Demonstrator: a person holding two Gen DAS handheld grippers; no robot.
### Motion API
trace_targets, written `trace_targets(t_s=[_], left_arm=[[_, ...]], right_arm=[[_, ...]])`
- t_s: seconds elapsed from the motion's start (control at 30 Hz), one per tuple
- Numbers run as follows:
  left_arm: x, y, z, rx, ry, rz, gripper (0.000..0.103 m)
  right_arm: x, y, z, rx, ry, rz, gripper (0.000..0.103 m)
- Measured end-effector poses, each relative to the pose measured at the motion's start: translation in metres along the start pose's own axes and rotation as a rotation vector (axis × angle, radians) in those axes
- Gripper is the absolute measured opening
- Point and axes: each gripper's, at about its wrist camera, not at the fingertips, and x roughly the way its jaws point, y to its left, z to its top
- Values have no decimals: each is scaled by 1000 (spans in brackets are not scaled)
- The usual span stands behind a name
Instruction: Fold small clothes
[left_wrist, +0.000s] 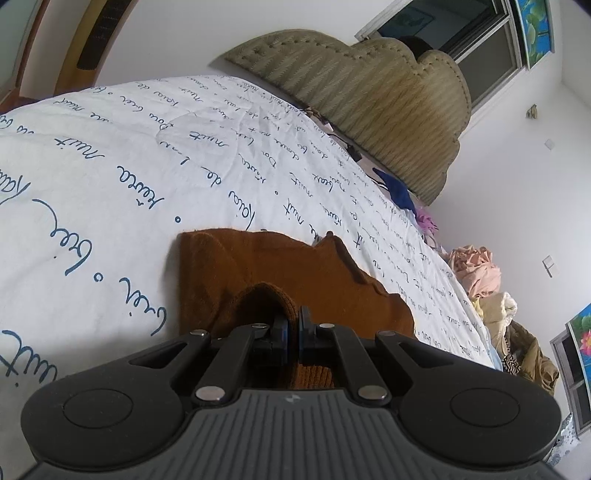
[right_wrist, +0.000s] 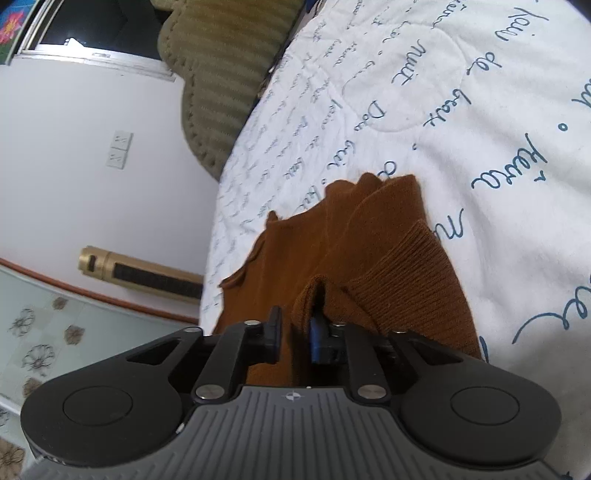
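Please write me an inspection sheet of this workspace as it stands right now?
Surface: white quilt with blue script, on a bed.
Job's things: brown knit garment lying partly folded.
Clutter: heap of clothes along the bed's far edge.
Grippers: left tongs shut on a fold of the brown knit garment; right tongs parted, knit between them, pads not pressing.
Cables: nothing seen.
Surroundings: padded headboard, window, wall switch.

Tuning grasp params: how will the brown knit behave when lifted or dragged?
The brown knit is likely floppy: it drapes in folds from the right gripper. Probably light, since the left gripper lifts a pinched edge. Ribbed texture suggests it drags on the quilt rather than slides.
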Motion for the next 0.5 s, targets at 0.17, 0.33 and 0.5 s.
trace_targets(t_s=[0.17, 0.33, 0.5], left_arm=[[1, 1, -2, 9, 15, 6, 5], [4, 9, -4, -34, 22, 6, 5], [7, 10, 2, -62, 1, -9, 5]], right_arm=[[7, 17, -3, -91, 81, -41, 37], [25, 25, -10, -151, 138, -122, 12], [20, 32, -14, -157, 64, -74, 12]])
